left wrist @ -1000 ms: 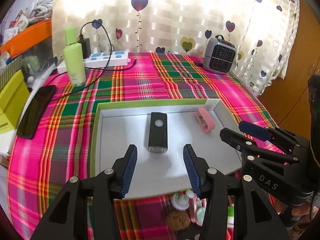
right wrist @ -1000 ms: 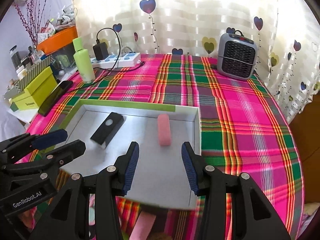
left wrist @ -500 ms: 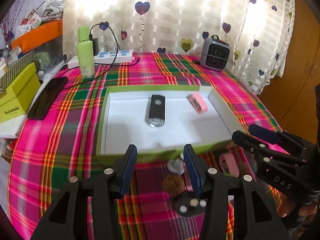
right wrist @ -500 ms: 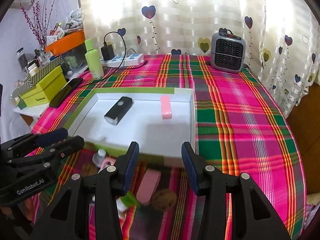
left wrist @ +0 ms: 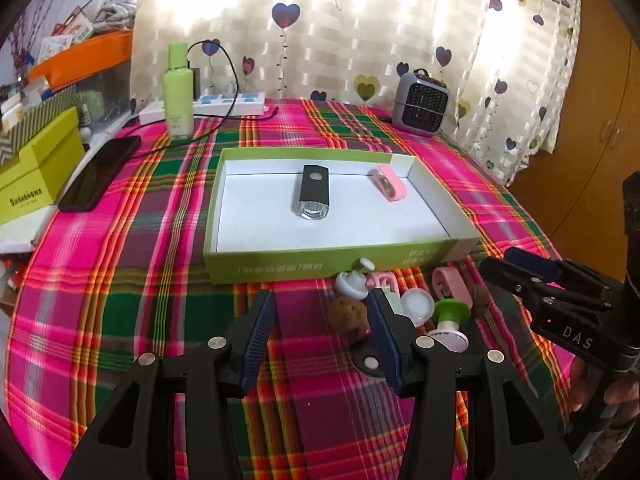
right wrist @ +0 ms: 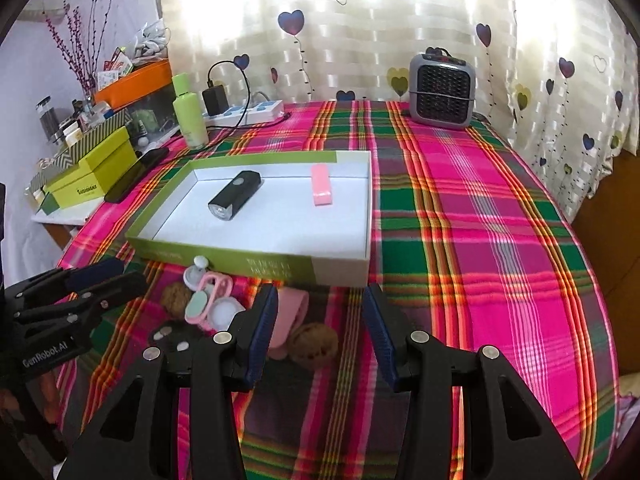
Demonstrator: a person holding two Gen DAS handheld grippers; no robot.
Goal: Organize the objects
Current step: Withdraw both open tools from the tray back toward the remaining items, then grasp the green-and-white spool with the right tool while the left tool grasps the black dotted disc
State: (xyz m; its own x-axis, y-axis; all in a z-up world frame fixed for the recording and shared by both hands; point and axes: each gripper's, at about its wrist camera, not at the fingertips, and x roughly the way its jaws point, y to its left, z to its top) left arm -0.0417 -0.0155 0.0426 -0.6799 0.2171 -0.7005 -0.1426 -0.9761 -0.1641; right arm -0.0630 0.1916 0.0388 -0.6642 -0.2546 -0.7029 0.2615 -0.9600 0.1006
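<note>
Before the green tray (left wrist: 332, 268), on the plaid table (right wrist: 480, 240): small clutter, brown walnut (right wrist: 314, 345), pink clip (right wrist: 290, 312). Left gripper (left wrist: 320, 336) and right gripper (right wrist: 320, 330) half open, empty. Walnut probably light, hard, rolls; pinch across its middle.

We hold both grippers side by side, angled downward. The left gripper (left wrist: 322, 330) has its jaws parted — nothing between the pads. The right gripper (right wrist: 320, 328) matches it — jaws apart, gripping nothing.
</note>
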